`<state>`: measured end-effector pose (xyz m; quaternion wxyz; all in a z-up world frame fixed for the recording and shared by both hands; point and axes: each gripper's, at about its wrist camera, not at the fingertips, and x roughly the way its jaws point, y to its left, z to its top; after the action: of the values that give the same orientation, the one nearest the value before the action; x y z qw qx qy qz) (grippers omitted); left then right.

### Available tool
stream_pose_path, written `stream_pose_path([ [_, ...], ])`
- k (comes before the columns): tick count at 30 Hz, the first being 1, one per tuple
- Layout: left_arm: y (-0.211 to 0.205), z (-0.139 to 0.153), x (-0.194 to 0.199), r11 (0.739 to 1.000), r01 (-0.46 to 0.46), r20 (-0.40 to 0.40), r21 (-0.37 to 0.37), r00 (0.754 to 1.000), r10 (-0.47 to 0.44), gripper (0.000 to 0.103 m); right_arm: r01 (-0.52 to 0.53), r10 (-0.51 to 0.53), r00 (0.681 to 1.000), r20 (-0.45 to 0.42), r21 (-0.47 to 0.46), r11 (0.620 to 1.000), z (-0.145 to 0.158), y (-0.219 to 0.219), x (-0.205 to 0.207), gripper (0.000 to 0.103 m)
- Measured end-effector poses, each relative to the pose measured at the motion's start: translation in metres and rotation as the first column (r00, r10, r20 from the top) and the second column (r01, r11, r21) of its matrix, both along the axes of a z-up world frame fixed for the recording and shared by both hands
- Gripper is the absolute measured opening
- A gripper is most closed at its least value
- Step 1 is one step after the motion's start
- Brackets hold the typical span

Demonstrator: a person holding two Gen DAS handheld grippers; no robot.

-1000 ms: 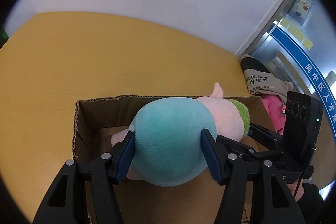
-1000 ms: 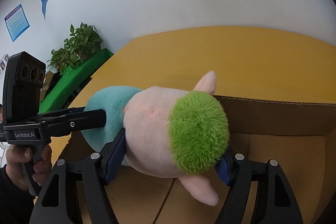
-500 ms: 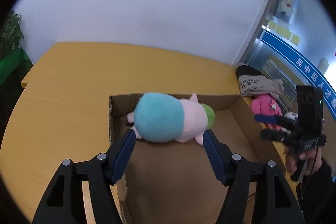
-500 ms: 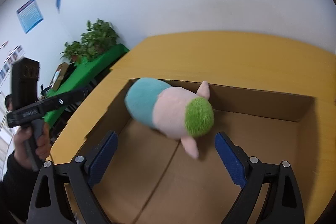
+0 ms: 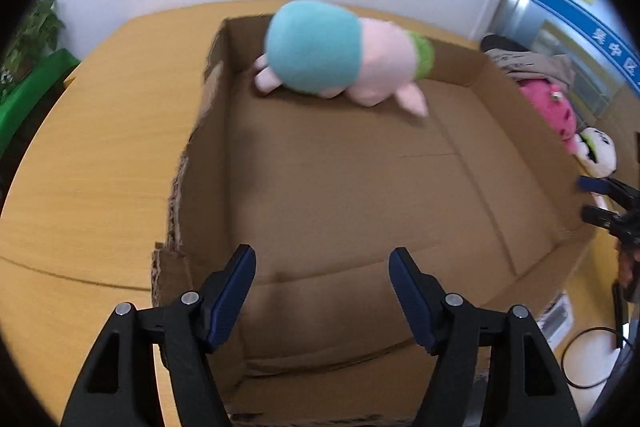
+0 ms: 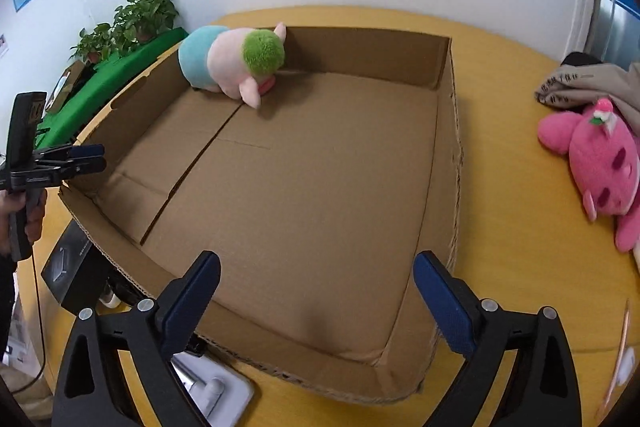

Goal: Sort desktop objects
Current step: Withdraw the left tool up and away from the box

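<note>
Chinese writing marks grey cloth [image 6: 592, 83] beside pink plush [image 6: 600, 163].

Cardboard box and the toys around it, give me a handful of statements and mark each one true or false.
1. The teal, pink and green plush lies inside the cardboard box, in a far corner. True.
2. The left gripper is clamped on that plush. False: its jaws are apart with nothing between them, and the plush lies far ahead of it.
3. A pink plush lies on the table outside the box. True.
4. The box is packed full of toys. False: only the one plush is in it; the rest of its floor is bare cardboard.
5. The right gripper is empty. True.
</note>
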<state>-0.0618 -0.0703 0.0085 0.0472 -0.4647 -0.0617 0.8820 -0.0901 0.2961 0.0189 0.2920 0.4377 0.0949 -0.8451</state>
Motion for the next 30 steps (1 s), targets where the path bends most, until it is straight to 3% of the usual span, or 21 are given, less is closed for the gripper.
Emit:
stream_pose_path([
  [5, -0.013, 0.008, 0.005, 0.998, -0.010, -0.019, 0.059, 1.000, 0.011, 0.068, 0.052, -0.050, 0.998, -0.034, 0.061, 0.997, -0.001, -0.005, 0.019, 0.099],
  [10, -0.003, 0.019, 0.019, 1.000, 0.011, -0.048, 0.006, 0.999, -0.011, 0.068, 0.139, -0.139, 0.990, -0.039, -0.004, 0.990, 0.009, 0.008, 0.034, 0.099],
  [14, 0.010, 0.059, 0.057, 0.999, 0.023, -0.190, -0.045, 0.981, -0.031, 0.069, 0.146, -0.157, 0.974, -0.162, -0.079, 0.986, 0.052, 0.022, 0.079, 0.102],
  [17, 0.025, 0.089, 0.095, 0.998, 0.030, -0.320, -0.048, 0.946, -0.044, 0.084, 0.129, -0.159, 0.965, -0.208, -0.154, 0.980, 0.074, 0.029, 0.121, 0.103],
  [19, 0.034, 0.100, 0.117, 0.999, 0.030, -0.383, -0.026, 0.923, -0.038, 0.084, 0.116, -0.156, 0.961, -0.228, -0.180, 0.977, 0.077, 0.029, 0.145, 0.103],
  [20, 0.039, 0.101, 0.125, 0.999, 0.038, -0.397, -0.018, 0.917, -0.042, 0.084, 0.115, -0.159, 0.957, -0.241, -0.185, 0.976, 0.077, 0.028, 0.155, 0.097],
  [22, 0.046, 0.097, 0.134, 0.999, 0.052, -0.404, -0.009, 0.913, -0.052, 0.084, 0.119, -0.158, 0.952, -0.263, -0.159, 0.980, 0.073, 0.023, 0.169, 0.044],
  [23, 0.048, 0.091, 0.133, 0.998, 0.053, -0.396, -0.017, 0.917, -0.055, 0.084, 0.118, -0.152, 0.956, -0.253, -0.145, 0.982, 0.069, 0.020, 0.168, 0.013],
  [25, 0.047, 0.078, 0.124, 0.999, 0.032, -0.357, -0.028, 0.933, -0.040, 0.084, 0.127, -0.155, 0.969, -0.194, -0.150, 0.980, 0.062, 0.019, 0.157, 0.013],
  [26, 0.045, 0.071, 0.120, 0.999, 0.026, -0.343, -0.025, 0.939, -0.033, 0.084, 0.134, -0.161, 0.971, -0.174, -0.161, 0.978, 0.058, 0.019, 0.149, 0.025],
  [27, 0.042, 0.063, 0.114, 1.000, 0.023, -0.328, -0.020, 0.944, -0.029, 0.084, 0.135, -0.164, 0.972, -0.166, -0.175, 0.975, 0.056, 0.018, 0.139, 0.061],
  [29, 0.035, 0.044, 0.098, 1.000, 0.010, -0.277, -0.004, 0.961, -0.010, 0.084, 0.138, -0.177, 0.962, -0.207, -0.190, 0.972, 0.053, 0.014, 0.120, 0.103],
  [30, 0.032, 0.035, 0.090, 1.000, 0.005, -0.251, 0.003, 0.968, -0.004, 0.083, 0.137, -0.179, 0.958, -0.223, -0.190, 0.972, 0.050, 0.012, 0.109, 0.101],
])
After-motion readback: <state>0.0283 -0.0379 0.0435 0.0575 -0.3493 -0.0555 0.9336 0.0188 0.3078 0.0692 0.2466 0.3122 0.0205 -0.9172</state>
